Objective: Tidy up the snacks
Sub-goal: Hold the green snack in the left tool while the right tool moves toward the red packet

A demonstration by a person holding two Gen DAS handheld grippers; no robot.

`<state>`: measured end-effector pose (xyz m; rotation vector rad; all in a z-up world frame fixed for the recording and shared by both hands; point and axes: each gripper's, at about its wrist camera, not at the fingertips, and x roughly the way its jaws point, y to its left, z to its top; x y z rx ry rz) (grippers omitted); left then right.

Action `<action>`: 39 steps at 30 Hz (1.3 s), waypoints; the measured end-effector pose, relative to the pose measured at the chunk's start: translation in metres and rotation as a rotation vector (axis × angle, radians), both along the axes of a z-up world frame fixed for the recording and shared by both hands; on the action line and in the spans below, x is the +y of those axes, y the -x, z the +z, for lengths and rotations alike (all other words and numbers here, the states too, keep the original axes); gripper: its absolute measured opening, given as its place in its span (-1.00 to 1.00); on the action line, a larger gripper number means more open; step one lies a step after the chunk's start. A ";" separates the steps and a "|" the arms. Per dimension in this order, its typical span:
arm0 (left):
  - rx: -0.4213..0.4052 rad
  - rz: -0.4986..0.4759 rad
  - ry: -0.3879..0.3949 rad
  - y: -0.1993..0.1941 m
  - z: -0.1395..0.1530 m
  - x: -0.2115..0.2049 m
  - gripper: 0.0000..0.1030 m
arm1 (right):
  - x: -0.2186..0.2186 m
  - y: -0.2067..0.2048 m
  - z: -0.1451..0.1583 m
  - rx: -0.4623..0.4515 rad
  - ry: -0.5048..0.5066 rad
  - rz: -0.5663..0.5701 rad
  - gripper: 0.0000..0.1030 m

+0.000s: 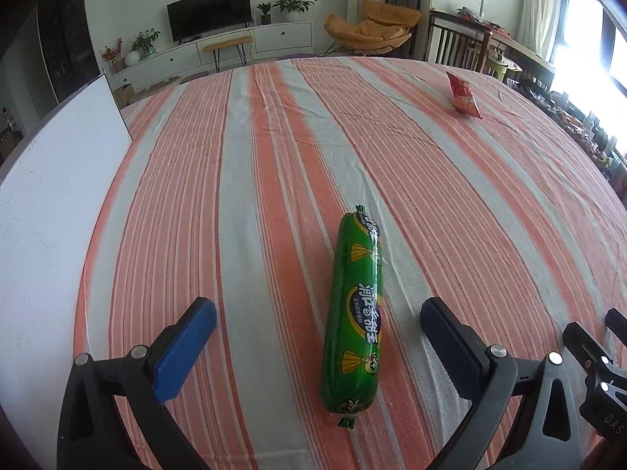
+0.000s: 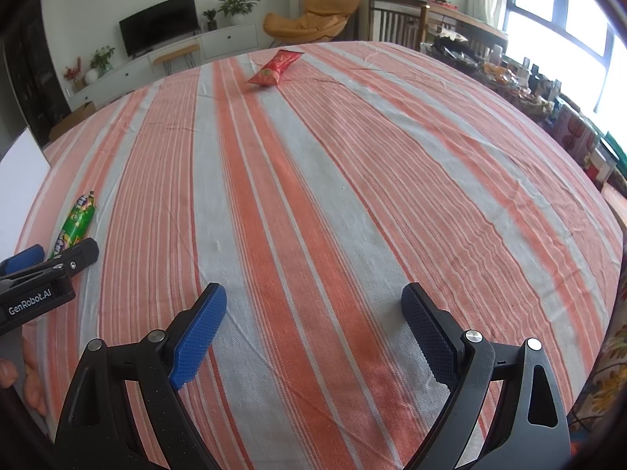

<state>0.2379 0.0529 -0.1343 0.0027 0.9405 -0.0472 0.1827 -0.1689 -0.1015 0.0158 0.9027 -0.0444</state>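
Note:
A green sausage pack [image 1: 354, 313] lies lengthwise on the striped tablecloth, between the wide-spread blue pads of my left gripper [image 1: 318, 319]; neither pad touches it. The right wrist view shows the same sausage pack [image 2: 74, 224] at the far left, with the left gripper's fingers [image 2: 80, 252] around its near end. A red snack bag [image 1: 462, 96] lies far off near the table's back right edge, and appears as the red snack bag [image 2: 276, 67] at the back centre of the right view. My right gripper [image 2: 313, 319] stands open over bare cloth with nothing between its pads.
A white board [image 1: 58, 180] lies along the table's left edge. The orange-and-grey striped cloth [image 2: 313, 180] covers the table. Cluttered shelves and boxes [image 2: 548, 98] line the window side on the right. A TV stand and an orange chair stand beyond the table.

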 end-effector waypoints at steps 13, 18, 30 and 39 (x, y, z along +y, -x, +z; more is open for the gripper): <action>0.000 0.001 0.000 0.000 0.000 -0.001 1.00 | 0.000 0.000 0.000 0.000 0.000 0.000 0.81; 0.000 0.001 -0.001 0.000 0.000 -0.001 1.00 | -0.001 0.002 0.001 -0.003 -0.011 0.007 0.81; -0.001 0.002 -0.001 0.000 0.000 -0.001 1.00 | -0.051 -0.104 0.021 0.008 -0.162 0.078 0.78; -0.001 0.003 -0.001 0.000 0.000 -0.001 1.00 | -0.020 -0.250 0.017 0.060 -0.193 0.126 0.77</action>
